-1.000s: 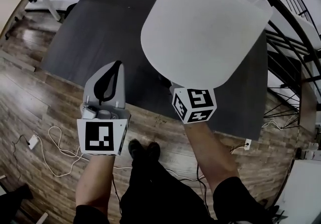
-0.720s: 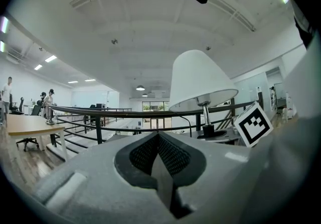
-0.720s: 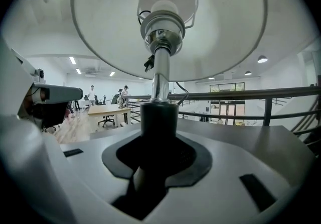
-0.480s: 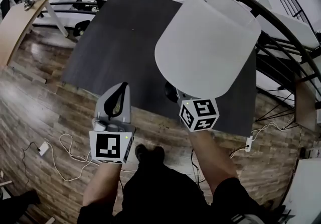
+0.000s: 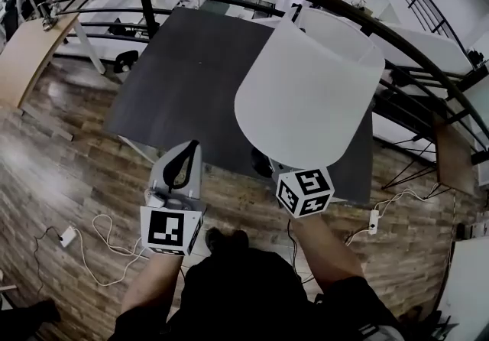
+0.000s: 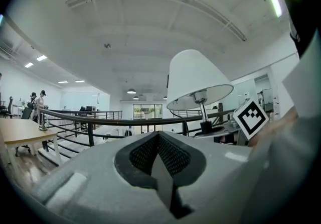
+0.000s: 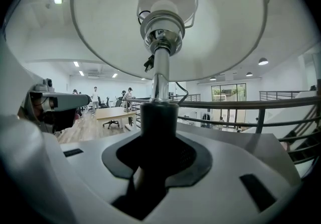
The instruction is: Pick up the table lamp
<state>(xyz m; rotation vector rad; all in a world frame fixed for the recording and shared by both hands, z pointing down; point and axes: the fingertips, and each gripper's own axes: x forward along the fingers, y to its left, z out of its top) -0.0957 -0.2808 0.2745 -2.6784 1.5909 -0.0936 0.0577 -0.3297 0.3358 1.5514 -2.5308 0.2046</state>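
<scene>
Over dark table [image 5: 191, 64] — right claw [image 7: 156, 132] clamps table lamp [image 5: 306, 95] stem (right gripper view only); left claw [image 6: 158, 140] clenched, w/o load.

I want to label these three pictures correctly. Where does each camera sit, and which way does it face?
Left gripper view: rides on the left gripper, facing a railing; its shut, empty jaws show below, the table lamp at the right.
Right gripper view: rides on the right gripper, seeing the lamp's shade from beneath; its jaws clamp the black stem.
Head view: on the person's head, facing steeply down at the dark table; both forearms show.
Shared: all three show the lamp.
</scene>
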